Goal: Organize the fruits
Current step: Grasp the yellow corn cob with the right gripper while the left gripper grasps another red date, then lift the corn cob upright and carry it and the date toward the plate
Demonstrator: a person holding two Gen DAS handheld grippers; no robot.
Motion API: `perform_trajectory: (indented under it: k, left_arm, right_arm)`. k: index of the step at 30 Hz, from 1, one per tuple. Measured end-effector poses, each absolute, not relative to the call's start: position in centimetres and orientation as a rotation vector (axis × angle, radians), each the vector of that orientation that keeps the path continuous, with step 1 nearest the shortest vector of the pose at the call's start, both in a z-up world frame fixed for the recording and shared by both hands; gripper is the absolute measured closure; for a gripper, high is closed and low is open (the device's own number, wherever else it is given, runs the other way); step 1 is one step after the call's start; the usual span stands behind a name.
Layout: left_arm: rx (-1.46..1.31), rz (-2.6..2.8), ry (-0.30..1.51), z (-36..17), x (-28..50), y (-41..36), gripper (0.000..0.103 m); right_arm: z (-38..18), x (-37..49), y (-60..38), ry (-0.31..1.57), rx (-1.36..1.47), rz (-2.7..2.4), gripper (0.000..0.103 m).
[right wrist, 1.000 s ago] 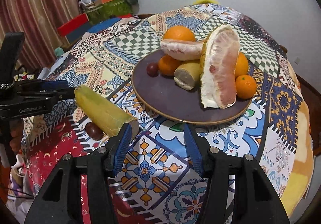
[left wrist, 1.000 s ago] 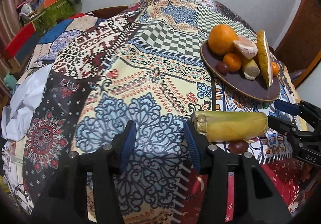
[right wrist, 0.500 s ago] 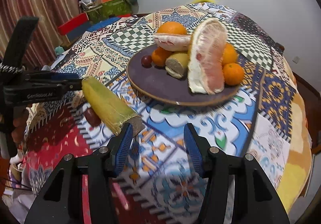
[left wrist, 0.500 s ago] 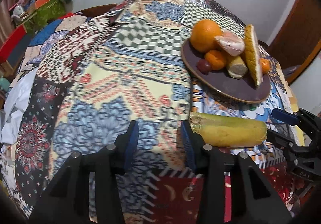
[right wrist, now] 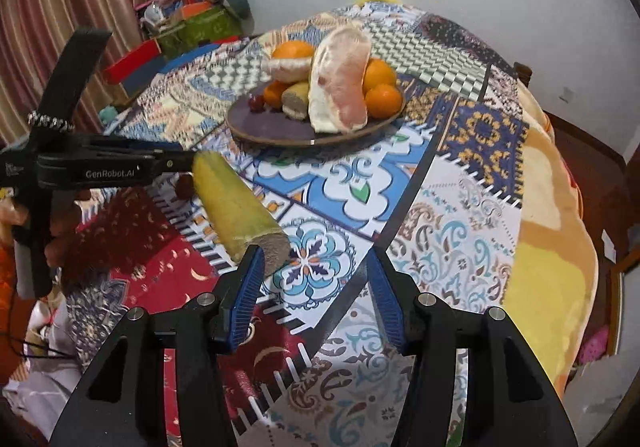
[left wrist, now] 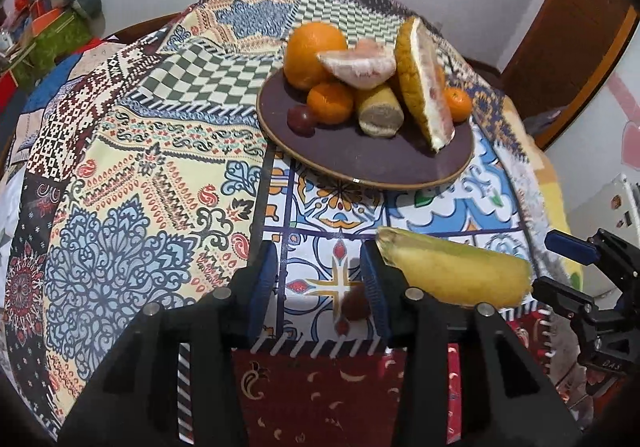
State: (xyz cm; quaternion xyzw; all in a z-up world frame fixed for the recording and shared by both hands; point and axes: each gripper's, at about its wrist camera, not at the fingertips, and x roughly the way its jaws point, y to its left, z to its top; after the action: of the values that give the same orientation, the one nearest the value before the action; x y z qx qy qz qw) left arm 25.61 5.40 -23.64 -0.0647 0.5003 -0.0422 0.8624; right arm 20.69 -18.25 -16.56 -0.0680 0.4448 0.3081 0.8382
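The left claw (left wrist: 318, 259) is partly open with nothing between its jaws, which have just been closing a little. The right claw (right wrist: 314, 259) is also partly open and empty. The yellow-green stalk piece (left wrist: 456, 273) hangs crosswise between the two claws. One cut end is against the outer side of the left claw's right finger, the other against the right claw's left finger.

It looks stiff and fairly heavy, with a smooth round skin. Pressed only at its ends, it could roll or slip out, so a grip around its middle seems safer. A small dark fruit (left wrist: 354, 303) lies below the left claw's right finger.

Ahead of both claws, the near half of the plate (left wrist: 360, 151) is bare. The piled fruit sits at the far half, where the upright pomelo wedge (left wrist: 424, 83) could tip.
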Motion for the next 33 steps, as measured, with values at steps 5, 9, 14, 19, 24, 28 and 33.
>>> perform_trajectory:
  k: [5,9,14,19,24,28,33]
  left_arm:
    - [-0.148,-0.066,0.991,-21.3,24.4,6.8,0.061]
    - [-0.169,-0.06,0.978,-20.8,23.6,7.8,0.061]
    - [-0.163,-0.057,0.997,-21.7,22.7,7.9,0.061]
    - [-0.156,-0.061,1.019,-22.8,22.0,7.8,0.061]
    - [-0.167,-0.076,1.038,-23.6,22.0,7.6,0.061]
    - [-0.156,-0.09,1.045,-24.0,22.2,7.2,0.061]
    - [-0.152,-0.097,1.055,-24.4,22.8,6.8,0.061]
  right_arm:
    - [-15.0,20.5,-17.1,0.889,-0.167,0.684,0.052]
    - [-15.1,21.0,-15.4,0.892,-0.183,0.732,0.052]
    - [-17.0,22.6,-12.6,0.959,-0.189,0.77,0.052]
    - [-18.0,23.4,-10.2,0.985,-0.236,0.797,0.052]
    - [-19.0,24.1,-8.9,1.021,-0.258,0.823,0.052]
    - [-19.3,24.2,-8.5,1.034,-0.28,0.847,0.052]
    - [-19.6,23.9,-8.1,1.013,-0.343,0.866,0.06]
